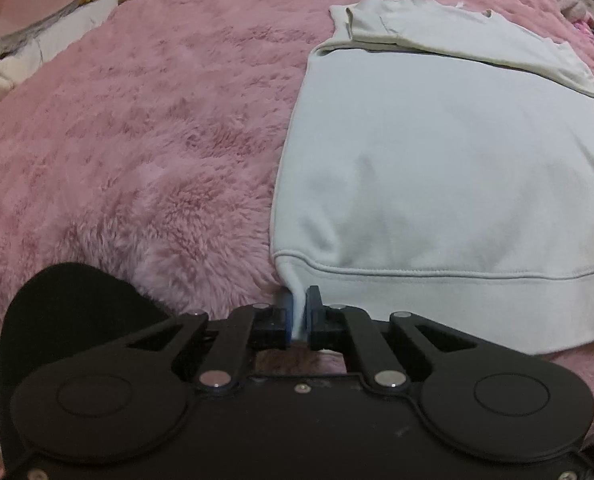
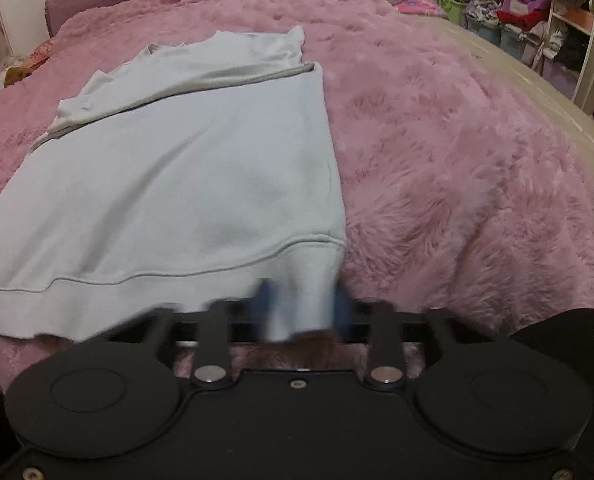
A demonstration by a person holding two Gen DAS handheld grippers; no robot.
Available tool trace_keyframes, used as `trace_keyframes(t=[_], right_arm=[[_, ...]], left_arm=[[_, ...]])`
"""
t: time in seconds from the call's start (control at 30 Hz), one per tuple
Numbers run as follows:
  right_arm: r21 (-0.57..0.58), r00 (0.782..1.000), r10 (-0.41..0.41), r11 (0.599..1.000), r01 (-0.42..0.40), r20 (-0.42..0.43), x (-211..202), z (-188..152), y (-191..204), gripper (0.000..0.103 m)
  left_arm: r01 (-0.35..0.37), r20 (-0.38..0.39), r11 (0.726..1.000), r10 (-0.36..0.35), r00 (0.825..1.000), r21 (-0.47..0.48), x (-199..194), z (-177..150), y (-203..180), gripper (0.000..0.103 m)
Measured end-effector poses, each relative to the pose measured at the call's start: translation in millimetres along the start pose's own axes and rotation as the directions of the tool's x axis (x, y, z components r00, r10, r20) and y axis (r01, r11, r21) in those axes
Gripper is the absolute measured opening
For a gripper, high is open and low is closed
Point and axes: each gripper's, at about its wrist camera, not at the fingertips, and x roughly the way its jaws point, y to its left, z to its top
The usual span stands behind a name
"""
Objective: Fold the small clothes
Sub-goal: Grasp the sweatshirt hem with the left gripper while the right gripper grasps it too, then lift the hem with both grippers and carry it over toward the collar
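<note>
My left gripper (image 1: 299, 312) is pinched tight on the sweatshirt (image 1: 449, 184) hem; right gripper (image 2: 303, 304) straddles its 5 o'clock corner, too blurry to tell whether it's gripping.

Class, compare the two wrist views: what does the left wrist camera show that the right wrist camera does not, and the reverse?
Only the left wrist view shows the left gripper, shut on the sweatshirt's hem corner, and the white and yellow bedding far left. Only the right wrist view shows the right gripper, blurred, its fingers either side of the other hem corner, and the cluttered shelves. Both show the pale sweatshirt lying on the pink fluffy blanket.
</note>
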Motion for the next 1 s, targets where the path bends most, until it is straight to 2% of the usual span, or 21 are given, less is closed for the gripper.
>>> trace_keyframes(t=[0.1, 0.2, 0.27, 0.37, 0.47, 0.6, 0.73, 0.8, 1.0], right_arm=[[0.01, 1.0, 0.001, 1.0, -0.001, 0.028, -5.5, 1.6, 1.3, 0.004], [0.006, 0.997, -0.019, 1.0, 0.018, 0.077, -18.1, 0.9, 3.9, 0.003], [-0.013, 0.99, -0.058, 0.998, 0.06, 0.132, -30.5, -0.5, 8.7, 0.003], [-0.061, 0.971, -0.104, 0.991, 0.12, 0.216, -49.7, -0.5, 19.6, 0.003], [-0.065, 0.952, -0.109, 0.989, 0.133, 0.286, -64.3, 1.7, 22.5, 0.002], [-0.082, 0.944, -0.131, 0.983, 0.163, 0.303, -79.7, 0.5, 21.3, 0.002], [-0.131, 0.936, -0.146, 0.972, 0.197, 0.321, -99.8, -9.7, 23.7, 0.001], [-0.158, 0.938, -0.146, 0.966, 0.203, 0.313, -109.7, -13.6, 24.8, 0.001], [-0.137, 0.954, -0.143, 0.973, 0.184, 0.264, -142.9, -25.0, 14.3, 0.002]], left_arm=[[0.003, 0.033, 1.0, -0.002, 0.999, -0.011, -8.9, 0.1, 3.8, 0.003], [-0.028, 0.109, 0.999, 0.03, 0.994, -0.022, -31.1, -1.1, 5.4, 0.003], [-0.055, 0.189, 0.998, 0.06, 0.98, -0.03, -50.4, -2.4, 4.8, 0.003], [-0.082, 0.27, 0.997, 0.081, 0.959, -0.008, -72.7, -1.9, -1.0, 0.003], [-0.098, 0.334, 0.995, 0.091, 0.938, 0.006, -90.7, -3.2, -5.0, 0.003], [-0.11, 0.359, 0.994, 0.109, 0.927, -0.016, -108.7, -11.5, 1.5, 0.003], [-0.131, 0.356, 0.991, 0.136, 0.925, -0.036, -120.2, -24.4, 8.3, 0.003], [-0.139, 0.349, 0.99, 0.141, 0.927, -0.03, -130.2, -31.1, 7.9, 0.004], [-0.141, 0.313, 0.988, 0.154, 0.937, -0.062, -169.0, -55.2, 11.0, 0.005]])
